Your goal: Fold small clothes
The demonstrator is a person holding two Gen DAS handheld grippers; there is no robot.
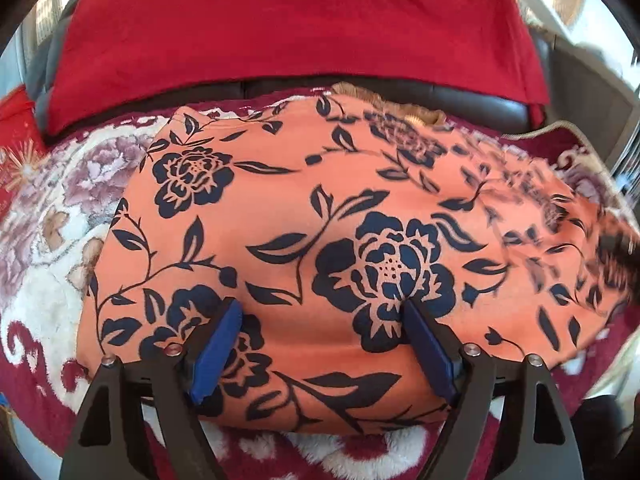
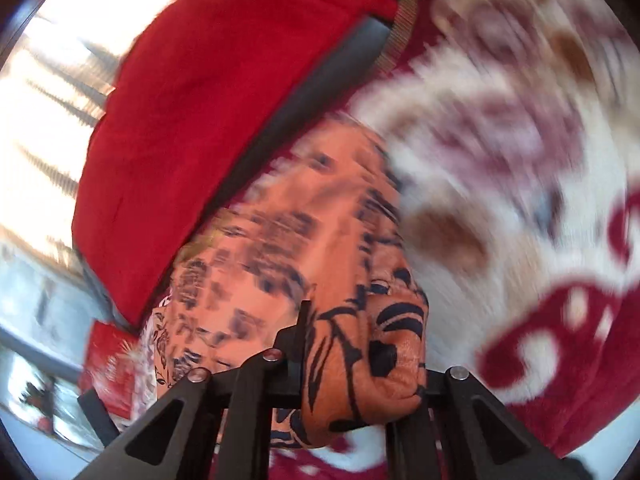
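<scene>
**Orange cloth pinched on the right, open jaws on the left**

My left gripper (image 1: 320, 312) stands wide open over the orange floral garment (image 1: 320, 208), its blue pads (image 1: 218, 340) resting on the cloth with a smooth stretch of fabric between them — nothing is pinched there. The garment lies spread across the red-and-white plush blanket (image 1: 36, 300), its far edge near the dark sofa back and the red cloth (image 1: 296, 28) draped over it.

My right gripper (image 2: 360, 344) is clamped down on a bunched fold of the same garment (image 2: 372, 360) — the fabric wraps over one finger and hides it. Beyond the fold the view is blurred, with the blanket (image 2: 520, 200) to the right.
</scene>
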